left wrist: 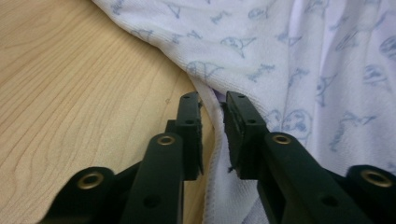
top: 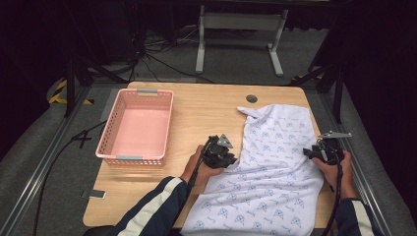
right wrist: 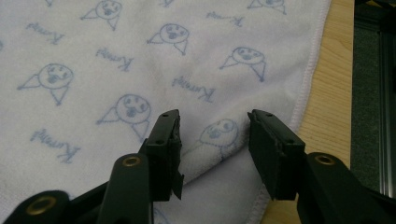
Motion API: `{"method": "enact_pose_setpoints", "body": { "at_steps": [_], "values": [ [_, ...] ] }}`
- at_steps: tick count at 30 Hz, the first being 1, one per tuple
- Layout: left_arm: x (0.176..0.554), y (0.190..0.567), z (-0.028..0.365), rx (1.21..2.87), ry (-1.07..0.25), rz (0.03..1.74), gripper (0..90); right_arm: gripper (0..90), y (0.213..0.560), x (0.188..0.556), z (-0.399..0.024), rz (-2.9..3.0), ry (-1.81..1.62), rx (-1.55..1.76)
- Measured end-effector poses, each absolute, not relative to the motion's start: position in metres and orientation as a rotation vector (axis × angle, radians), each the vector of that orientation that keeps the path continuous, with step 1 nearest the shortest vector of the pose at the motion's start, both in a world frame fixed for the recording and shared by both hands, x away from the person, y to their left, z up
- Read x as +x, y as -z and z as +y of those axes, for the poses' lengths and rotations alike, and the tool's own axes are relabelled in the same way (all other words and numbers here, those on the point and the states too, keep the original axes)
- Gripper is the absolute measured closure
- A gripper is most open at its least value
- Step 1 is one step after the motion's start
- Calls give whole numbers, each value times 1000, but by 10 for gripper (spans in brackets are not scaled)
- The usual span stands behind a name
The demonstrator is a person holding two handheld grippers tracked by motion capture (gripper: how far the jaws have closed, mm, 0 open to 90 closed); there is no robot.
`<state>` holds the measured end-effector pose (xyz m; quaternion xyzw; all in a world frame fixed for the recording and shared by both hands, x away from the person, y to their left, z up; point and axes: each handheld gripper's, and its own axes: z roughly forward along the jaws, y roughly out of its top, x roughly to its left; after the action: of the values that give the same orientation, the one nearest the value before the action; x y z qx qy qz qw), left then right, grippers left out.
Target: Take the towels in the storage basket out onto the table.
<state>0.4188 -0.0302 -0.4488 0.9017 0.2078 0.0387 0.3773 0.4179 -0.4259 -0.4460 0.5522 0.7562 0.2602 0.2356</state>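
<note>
The white towel point(top: 275, 167) with blue printed figures lies on the right half of the wooden table point(top: 206, 108), its near end hanging over the table edge toward the person. The left gripper point(top: 227, 160) is at the towel's left hem, and in the left gripper view its 2 jaws stand close together with the hem point(left wrist: 212, 140) pinched between them. The right gripper point(top: 314, 153) is at the right side of the towel; its jaws are apart, with a raised fold of cloth point(right wrist: 215, 149) lying between them but not yet pressed. The step in hand is probably taking both side edges to fold or lift the towel. To do it well, the right jaws should close on the fold near the hem, taking all layers, before any lifting. The pink basket point(top: 137, 125) stands well apart on the left, and nothing lies between it and the towel. I judge the weak point is the thin left hem, which could slip out.
</note>
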Motion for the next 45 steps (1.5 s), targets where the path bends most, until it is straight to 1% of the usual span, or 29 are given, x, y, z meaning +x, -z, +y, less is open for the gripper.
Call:
{"method": "enact_pose_setpoints", "body": {
  "at_steps": [2,4,5,6,7,8,9,10,11,12,13,14,16,17,18,20,22,25,26,28,30,32,36,37,38,39,40,42,45],
  "values": [
    [419,454,-37,2351,-127,512,753,547,446,417,-424,2078,-704,1507],
    [420,458,-42,2372,-113,525,761,547,446,416,-422,2088,-698,1489],
    [420,457,-42,2374,-115,540,775,547,446,415,-422,2089,-698,1488],
    [421,457,-43,2385,-116,529,821,538,446,415,-423,2089,-693,1488],
    [420,456,-44,2393,-150,537,875,528,446,414,-423,2086,-695,1488],
    [420,456,-44,2393,-150,537,882,525,446,414,-424,2081,-695,1500],
    [420,455,-44,2397,-196,545,882,525,446,414,-424,2081,-695,1500],
    [420,453,-41,2398,-210,572,885,522,445,413,-426,2077,-700,1510],
    [419,448,-30,2330,-238,629,888,509,445,412,-429,2067,-692,1528],
    [419,448,-30,2330,-238,629,888,509,445,412,-429,2067,-692,1528],
    [416,441,-14,2243,-266,686,888,507,444,411,-432,2050,-674,1556],
    [416,441,-14,2243,-266,686,888,507,444,411,-432,2050,-674,1556],
    [408,435,9,2184,-231,715,888,497,443,410,-435,2038,-650,1576],
    [403,436,17,2186,-184,686,888,490,443,410,-435,2037,-647,1580],
    [403,436,17,2186,-184,686,888,488,443,410,-433,2051,-648,1572],
    [390,439,23,2233,-221,665,888,492,442,410,-430,2068,-640,1560],
    [380,442,28,2243,-169,658,887,494,436,411,-422,2074,-624,1527],
    [371,447,31,2270,-138,623,884,493,417,415,-405,2053,-700,1469],
    [369,448,31,2276,-171,616,884,497,410,419,-395,2062,-749,1437],
    [369,450,32,2270,-165,638,884,505,403,428,-373,2107,-764,1390],
    [369,450,33,2281,-171,640,884,524,402,432,-364,2140,-778,1354],
    [369,452,36,2281,-184,656,884,583,410,443,-345,2206,-711,1294],
    [371,454,42,2280,-183,692,881,572,424,458,-347,2231,-684,1323],
    [370,454,42,2282,-189,687,876,564,424,457,-352,2216,-714,1349],
    [371,453,41,2290,-180,669,845,551,424,455,-358,2204,-735,1369],
    [371,451,40,2299,-200,669,705,535,423,450,-373,2162,-740,1395],
    [373,445,34,2274,-247,680,677,536,423,447,-380,2160,-726,1402],
    [379,440,29,2249,-230,672,657,534,423,445,-384,2164,-714,1406],
    [395,431,12,2224,-343,672,573,519,423,420,-393,2195,-790,1368]
  ]
}}
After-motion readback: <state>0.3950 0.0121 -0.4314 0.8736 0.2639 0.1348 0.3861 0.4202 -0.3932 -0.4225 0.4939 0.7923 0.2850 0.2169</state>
